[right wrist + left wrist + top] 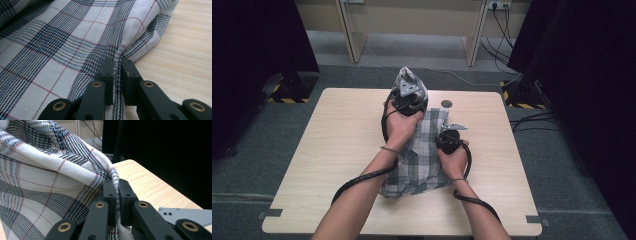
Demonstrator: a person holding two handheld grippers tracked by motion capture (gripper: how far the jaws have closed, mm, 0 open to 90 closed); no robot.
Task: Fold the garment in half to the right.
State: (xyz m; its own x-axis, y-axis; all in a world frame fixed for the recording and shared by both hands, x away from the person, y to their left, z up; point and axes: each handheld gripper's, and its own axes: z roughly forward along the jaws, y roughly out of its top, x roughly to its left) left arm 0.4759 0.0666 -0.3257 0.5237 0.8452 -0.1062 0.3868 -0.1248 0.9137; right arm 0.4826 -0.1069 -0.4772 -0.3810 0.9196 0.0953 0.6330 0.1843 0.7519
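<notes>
Both grippers, left gripper (115, 185) and right gripper (117, 63), clamp edges of the plaid cloth (422, 160) on the table (337, 150), mid-fold; next, carry the lifted edge across evenly.

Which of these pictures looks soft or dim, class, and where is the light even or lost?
High view: soft overall, even light on the table, both sides dark. Left gripper view: checked cloth bright and sharp, background black, left gripper fingers slightly blurred. Right gripper view: evenly lit, weave crisp, no glare, right gripper fingers near the lens soft.
</notes>
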